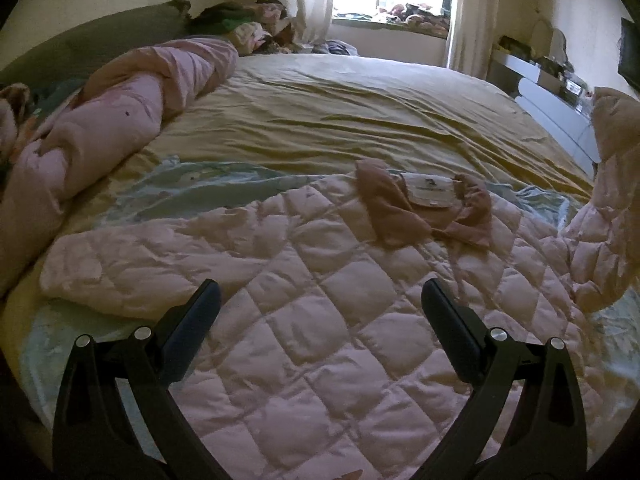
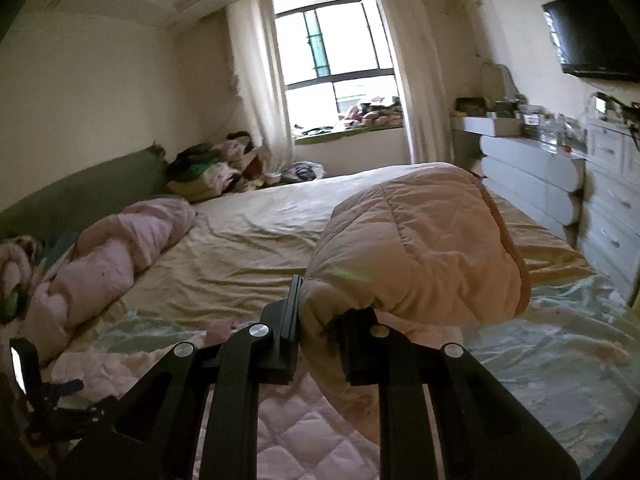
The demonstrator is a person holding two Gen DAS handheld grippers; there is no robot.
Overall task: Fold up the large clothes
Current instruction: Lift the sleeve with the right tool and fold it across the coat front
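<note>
A pale pink quilted jacket (image 1: 304,280) lies spread on the bed, back up, its brown collar with a white label (image 1: 430,192) at the far side. My left gripper (image 1: 320,304) hovers open just above the jacket's middle, nothing between its fingers. The jacket's right sleeve (image 1: 612,200) is lifted off the bed at the right edge. In the right wrist view that sleeve (image 2: 420,248) bulges up in front of the camera, brown cuff trim on its right side, and my right gripper (image 2: 320,312) is shut on its quilted fabric.
A rolled pink duvet (image 1: 120,128) lies along the bed's left side. The yellow sheet (image 1: 340,112) stretches to the far edge. Piled clothes (image 2: 208,168) sit by the headboard. White drawers (image 2: 560,184) and a wall screen (image 2: 592,32) stand to the right.
</note>
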